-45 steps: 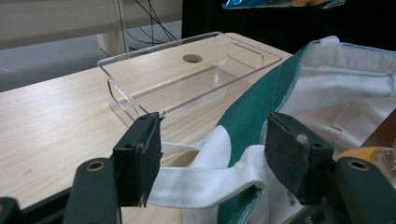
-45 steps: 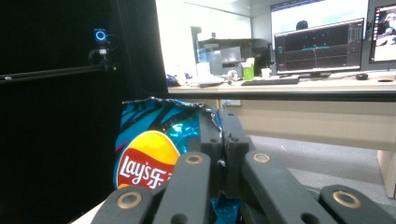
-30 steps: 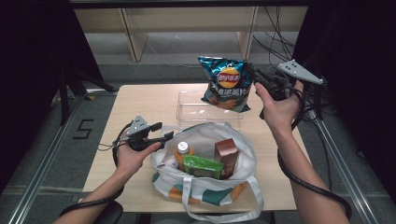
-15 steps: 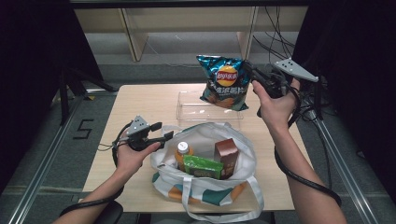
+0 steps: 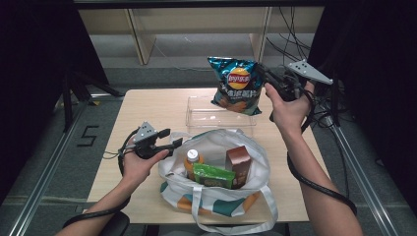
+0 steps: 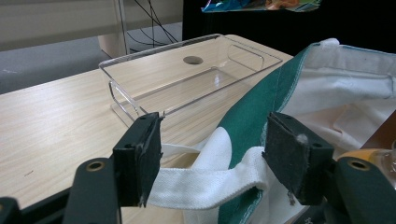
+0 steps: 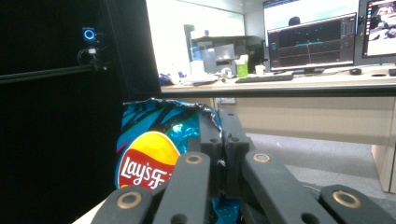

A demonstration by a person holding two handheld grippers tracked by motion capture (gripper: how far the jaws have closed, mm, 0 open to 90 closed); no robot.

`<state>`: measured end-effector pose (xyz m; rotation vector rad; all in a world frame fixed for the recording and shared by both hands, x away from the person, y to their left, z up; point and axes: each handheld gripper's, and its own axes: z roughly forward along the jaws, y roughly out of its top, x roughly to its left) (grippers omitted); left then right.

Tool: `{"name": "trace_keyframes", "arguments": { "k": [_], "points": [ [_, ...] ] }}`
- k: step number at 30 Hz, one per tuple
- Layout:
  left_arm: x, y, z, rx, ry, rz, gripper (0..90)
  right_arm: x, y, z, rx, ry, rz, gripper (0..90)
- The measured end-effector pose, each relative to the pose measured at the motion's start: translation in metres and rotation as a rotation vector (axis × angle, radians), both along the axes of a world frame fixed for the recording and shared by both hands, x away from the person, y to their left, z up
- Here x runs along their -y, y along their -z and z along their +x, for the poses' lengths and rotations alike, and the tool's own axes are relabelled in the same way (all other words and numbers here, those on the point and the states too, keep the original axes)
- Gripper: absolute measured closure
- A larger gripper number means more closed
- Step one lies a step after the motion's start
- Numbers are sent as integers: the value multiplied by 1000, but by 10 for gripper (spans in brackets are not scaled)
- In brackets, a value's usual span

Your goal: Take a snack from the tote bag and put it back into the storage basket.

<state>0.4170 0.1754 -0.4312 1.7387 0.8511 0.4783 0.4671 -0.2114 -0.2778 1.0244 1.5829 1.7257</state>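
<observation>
Two hands out, right gripper [image 5: 265,81] raised, clamping chip bag [image 5: 236,86], left gripper [image 5: 174,142] low, gaping around tote strap [image 6: 205,184]

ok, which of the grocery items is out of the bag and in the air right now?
The blue chip bag: the right gripper holds it by its edge above the clear tray. The bottle, green packet and brown carton sit in the tote.

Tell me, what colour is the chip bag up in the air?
The chip bag is teal blue with a red and yellow logo, clearest in the high view.
</observation>
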Motion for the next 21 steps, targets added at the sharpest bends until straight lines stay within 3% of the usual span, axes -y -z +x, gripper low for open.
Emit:
{"name": "trace_keyframes", "arguments": {
  "k": [21],
  "points": [
    [0,0,0,2,-2,1,360,-5,2,10,-1,11,13,900]
  ]
}}
